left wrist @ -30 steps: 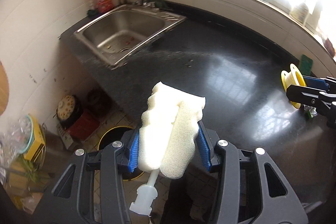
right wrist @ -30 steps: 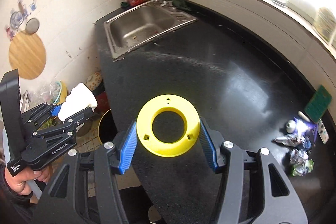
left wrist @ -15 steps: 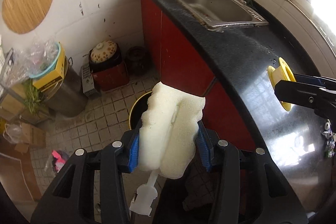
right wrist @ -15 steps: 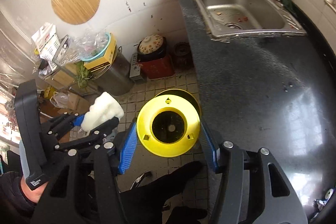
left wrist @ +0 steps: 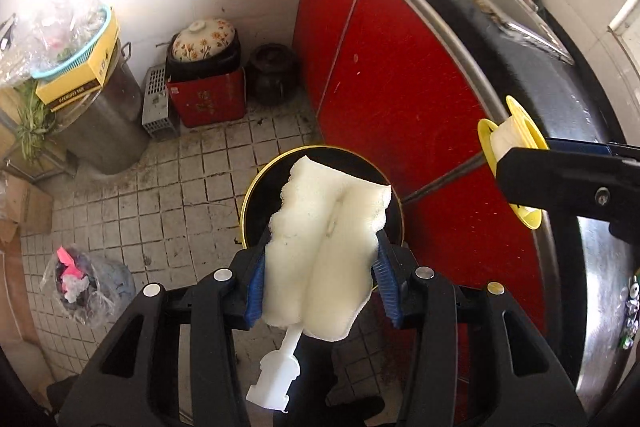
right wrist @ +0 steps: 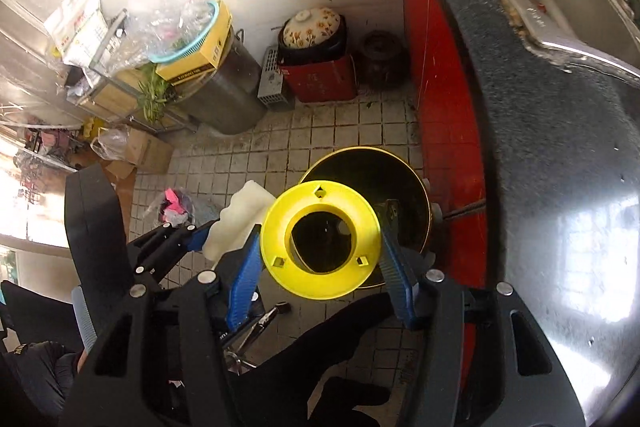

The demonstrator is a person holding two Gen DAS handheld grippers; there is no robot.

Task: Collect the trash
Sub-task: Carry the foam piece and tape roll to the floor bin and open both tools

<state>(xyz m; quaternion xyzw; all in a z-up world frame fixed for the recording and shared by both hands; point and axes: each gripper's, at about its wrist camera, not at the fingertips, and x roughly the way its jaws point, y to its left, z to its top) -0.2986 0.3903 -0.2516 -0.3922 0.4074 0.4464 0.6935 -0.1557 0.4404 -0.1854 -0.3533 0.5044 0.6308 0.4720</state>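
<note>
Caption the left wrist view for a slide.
Left gripper holds a white sponge head above the black bin.

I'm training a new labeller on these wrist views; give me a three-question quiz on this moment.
1. True or false: the left gripper is shut on the white foam sponge head with a plastic stem.
2. What does the right gripper hold? A) crumpled foil B) yellow plastic spool C) a glass bottle
3. Which container on the tiled floor shows beyond both held items?

Key
1. True: blue pads press both sides of the foam.
2. B.
3. The round black bin with a gold rim, beside the red cabinet doors.
</note>
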